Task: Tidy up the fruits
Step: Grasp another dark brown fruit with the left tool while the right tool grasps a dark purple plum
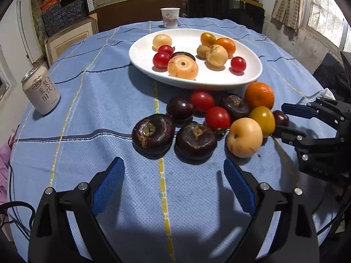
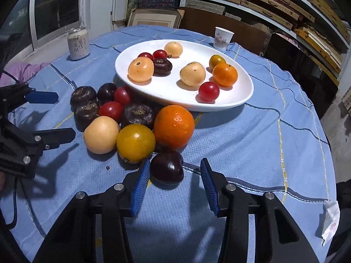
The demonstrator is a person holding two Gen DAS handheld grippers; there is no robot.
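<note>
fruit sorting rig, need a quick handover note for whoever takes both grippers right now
Left gripper: open, empty, over bare cloth short of the two nearest dark water chestnuts.
Right gripper: open around the small dark plum; one pad is at its side, the other is clear. Not gripped yet.
Done: the white plate holds nine or so pieces, including a tangerine, cherry tomatoes and pale yellow fruits.
Left: the pile on the blue tablecloth in front of the plate, including the big orange, yellow tomato, red tomatoes and chestnuts.
</note>
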